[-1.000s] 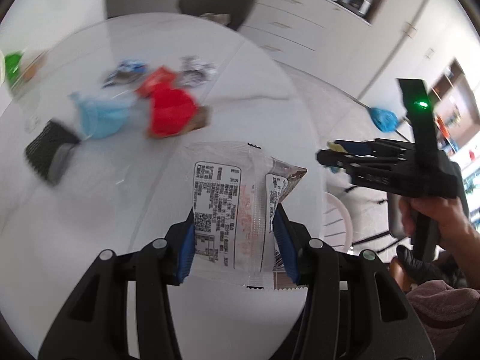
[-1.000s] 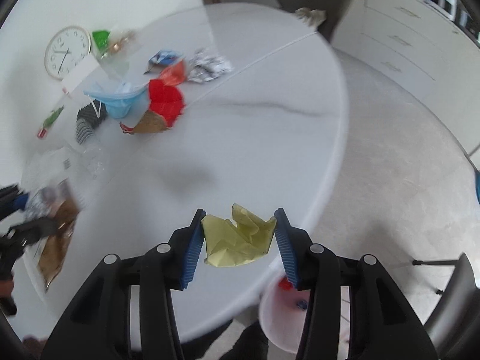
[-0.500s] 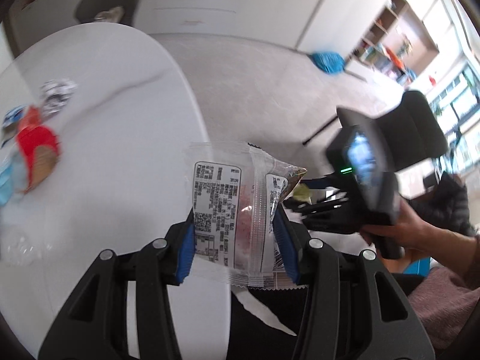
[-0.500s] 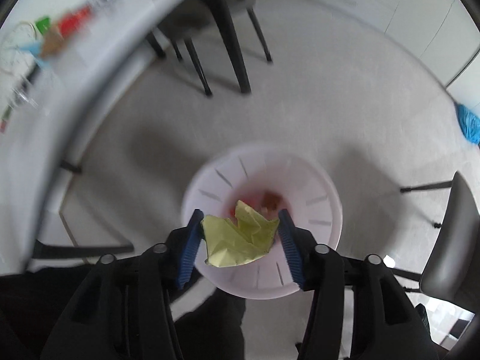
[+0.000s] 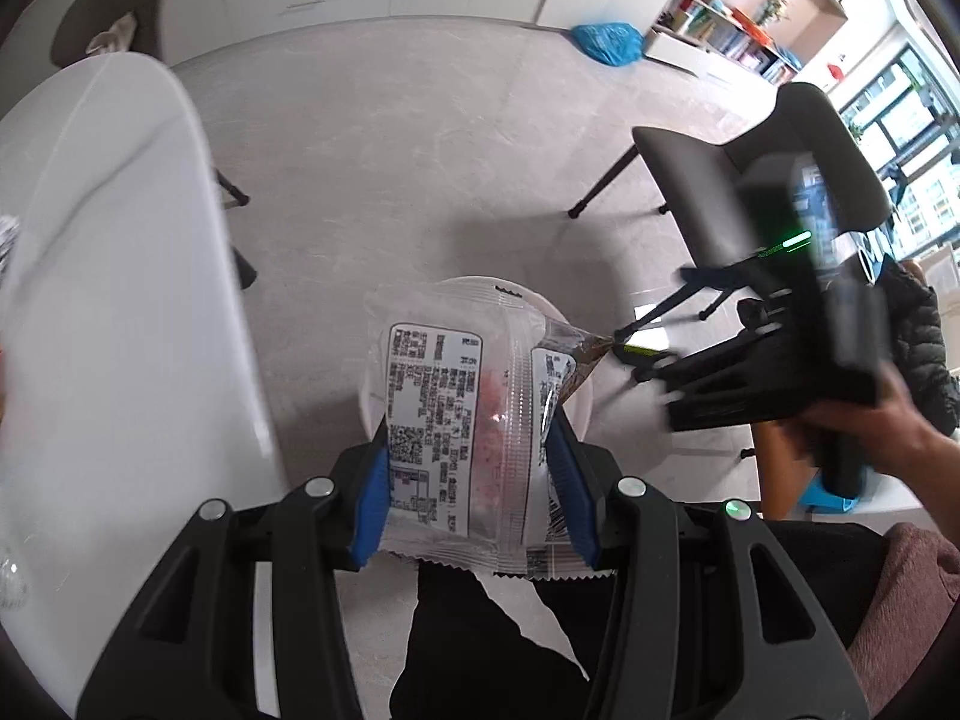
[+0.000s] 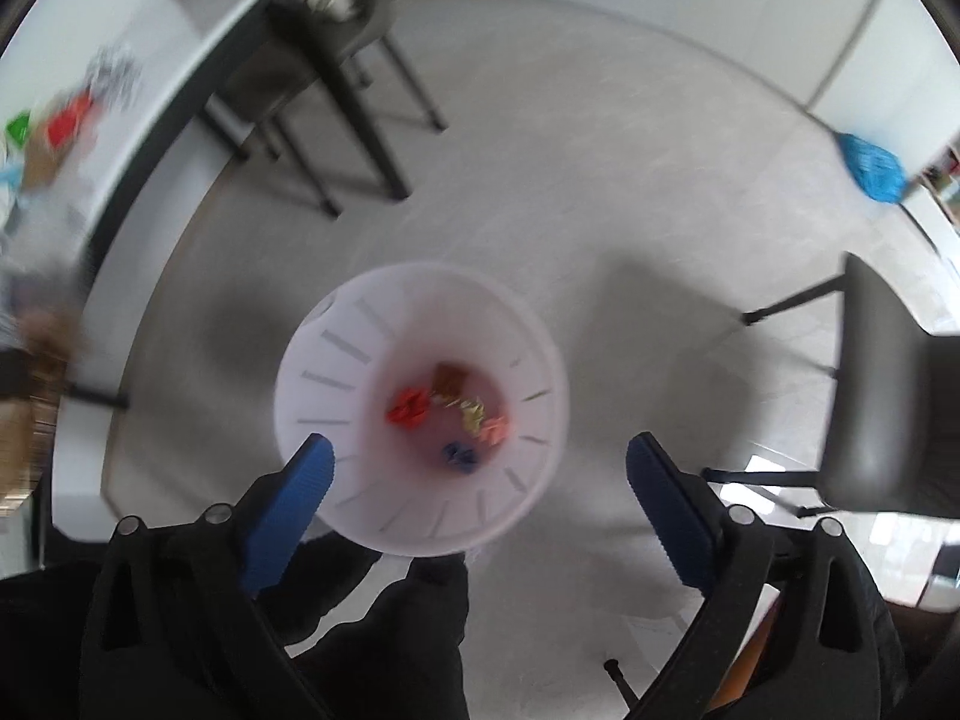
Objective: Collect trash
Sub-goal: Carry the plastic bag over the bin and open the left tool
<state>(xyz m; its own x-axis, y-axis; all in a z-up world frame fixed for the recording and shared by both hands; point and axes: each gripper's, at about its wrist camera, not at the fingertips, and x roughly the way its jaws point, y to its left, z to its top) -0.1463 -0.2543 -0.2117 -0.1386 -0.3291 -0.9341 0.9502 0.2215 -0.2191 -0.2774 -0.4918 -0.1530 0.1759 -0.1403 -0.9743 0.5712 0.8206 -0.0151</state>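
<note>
Left wrist view: left tool [image 5: 471, 468] has its blue pads pressed against both sides of a clear plastic wrapper [image 5: 462, 414] printed with black text and codes, held upright above the floor. Behind the wrapper shows part of the white bin [image 5: 579, 402] rim. The white table [image 5: 120, 312] edge curves along the left side. To the right, a hand [image 5: 870, 426] grips the right tool [image 5: 636, 354], blurred, its fingers pointing toward the bin; from this view I cannot tell how far apart they are. A dark chair [image 5: 750, 192] stands beyond it, and a blue bag [image 5: 609, 42] lies on the far floor.

Right wrist view: right tool [image 6: 477, 468] is spread wide, holding nothing, directly over the white bin [image 6: 336, 372]. At the bin's bottom lie scraps [image 6: 450, 414] in red, brown, yellow, pink and blue. Table [image 6: 150, 60] with blurred coloured litter [image 6: 66, 123] sits upper left, a dark chair [image 6: 888, 408] at right.
</note>
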